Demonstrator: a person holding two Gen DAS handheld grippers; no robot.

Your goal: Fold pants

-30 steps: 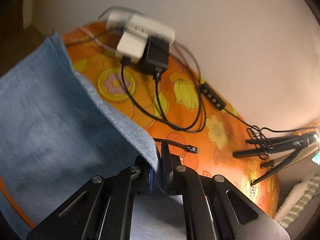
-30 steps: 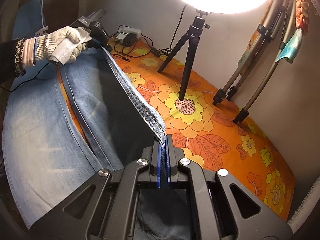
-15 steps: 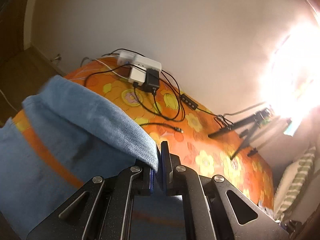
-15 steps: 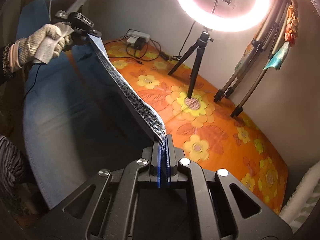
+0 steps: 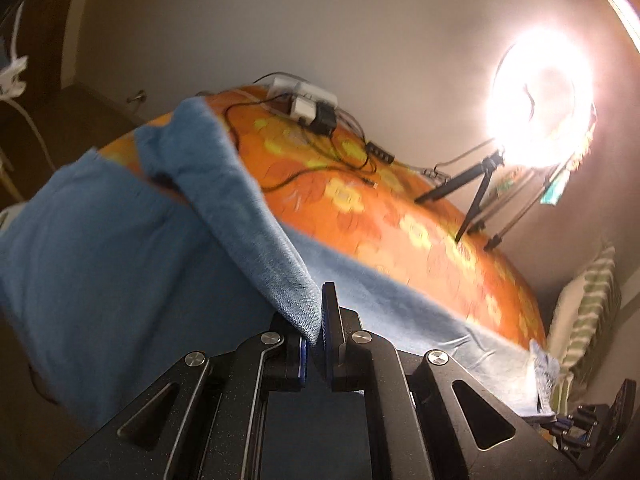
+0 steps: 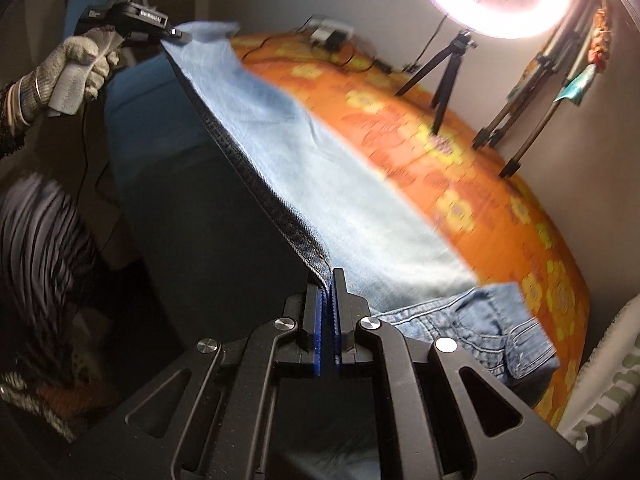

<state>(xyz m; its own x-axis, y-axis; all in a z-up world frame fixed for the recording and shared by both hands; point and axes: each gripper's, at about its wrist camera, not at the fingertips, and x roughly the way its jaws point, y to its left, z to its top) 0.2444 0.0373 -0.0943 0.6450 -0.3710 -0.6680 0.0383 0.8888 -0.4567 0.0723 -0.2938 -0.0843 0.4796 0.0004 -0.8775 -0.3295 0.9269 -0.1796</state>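
The pants (image 6: 320,168) are up off the bed (image 6: 500,200) now, one long seamed edge stretched taut in the air between the two grippers. The left gripper (image 5: 316,336) is pinched on the hem end of a leg, its jaws pressed together with denim caught between them. The right gripper (image 6: 326,312) is clamped on the same edge near the waist, jaws tight on the seam. A second ago that edge was held low over the orange flowered sheet, close to the chargers (image 5: 312,108) at the far corner of the bed; since then it has been carried up and back toward the near edge, so the far side of the sheet is laid bare and the cloth hangs in a steep sheet under the held seam. The waistband and pocket (image 6: 492,328) trail on the bed by the right gripper. The fold looks to be under way: the lifted leg seems set to be laid over the other.
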